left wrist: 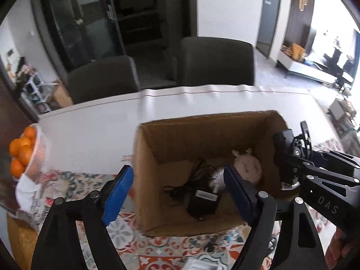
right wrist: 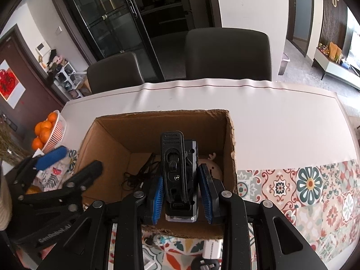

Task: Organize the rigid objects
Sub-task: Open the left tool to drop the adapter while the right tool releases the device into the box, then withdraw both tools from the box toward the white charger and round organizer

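An open cardboard box point(left wrist: 144, 180) point(right wrist: 108, 139) stands on the table. Inside lie a black power adapter point(left wrist: 203, 202) with its tangled cable point(right wrist: 137, 175) and a beige round toy with antlers point(left wrist: 247, 166) point(right wrist: 213, 166). My left gripper point(left wrist: 180, 193) hangs open over the box's near left corner with nothing between its blue pads point(left wrist: 119, 195). My right gripper point(right wrist: 182, 193) is shut on a black device with a belt clip and silver body point(right wrist: 174, 168), held upright over the box. The same device point(left wrist: 290, 148) shows at the right of the left wrist view.
A white basket of oranges point(left wrist: 22, 153) point(right wrist: 48, 132) sits at the table's left end. Two dark chairs point(right wrist: 227, 54) stand behind the far edge. A patterned cloth point(right wrist: 303, 184) covers the near table, with small white items point(right wrist: 211, 249) lying before the box.
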Tool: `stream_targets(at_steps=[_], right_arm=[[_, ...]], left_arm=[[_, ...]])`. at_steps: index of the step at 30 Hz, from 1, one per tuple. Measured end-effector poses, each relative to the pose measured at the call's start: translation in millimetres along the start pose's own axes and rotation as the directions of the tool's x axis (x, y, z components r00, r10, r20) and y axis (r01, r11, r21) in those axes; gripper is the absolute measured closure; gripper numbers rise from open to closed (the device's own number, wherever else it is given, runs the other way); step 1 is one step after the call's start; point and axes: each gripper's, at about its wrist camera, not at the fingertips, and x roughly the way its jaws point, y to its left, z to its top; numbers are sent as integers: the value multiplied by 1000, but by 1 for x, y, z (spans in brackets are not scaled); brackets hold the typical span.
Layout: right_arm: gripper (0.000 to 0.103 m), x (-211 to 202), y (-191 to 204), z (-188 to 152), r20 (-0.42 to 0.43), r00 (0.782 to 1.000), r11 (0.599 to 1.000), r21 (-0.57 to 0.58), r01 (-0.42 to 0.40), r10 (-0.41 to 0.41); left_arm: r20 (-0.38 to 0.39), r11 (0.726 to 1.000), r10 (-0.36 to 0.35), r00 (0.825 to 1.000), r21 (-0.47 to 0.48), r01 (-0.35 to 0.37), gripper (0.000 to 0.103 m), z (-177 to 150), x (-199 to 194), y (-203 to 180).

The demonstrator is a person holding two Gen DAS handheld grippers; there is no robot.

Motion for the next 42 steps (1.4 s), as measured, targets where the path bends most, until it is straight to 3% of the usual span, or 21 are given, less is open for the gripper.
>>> stream_targets(at_steps=[5,7,8,9,23,35,42], right_arm=[[73,1,6,-1,-2,1000,1000,-9,11,-11],[64,0,9,-2,1,1000,1000,-12,29,-29],[49,0,9,-3,1,999,999,-7,41,-41],[43,-1,10,-4,3,999,999,-3,51,-51],[37,-36,11,-43,61,993,992,84,95,-100],[30,-78,20,-88,161,972,983,96,157,-171],[29,-87,26,-116,178,966,980,96,174,-189]], left_arm=[[43,996,90,995,-21,-89,12,-4,-11,11],[45,994,107,993,-25,-106,12,-6,-13,15],[44,994,110,993,-27,-108,12,-8,-14,17],[44,994,107,993,-27,-106,12,-10,-14,18],[142,992,120,983,24,-124,9,-40,-56,11],[170,996,44,985,64,-55,8,-81,-84,8],[185,998,22,982,57,-33,8,-108,-90,9]])
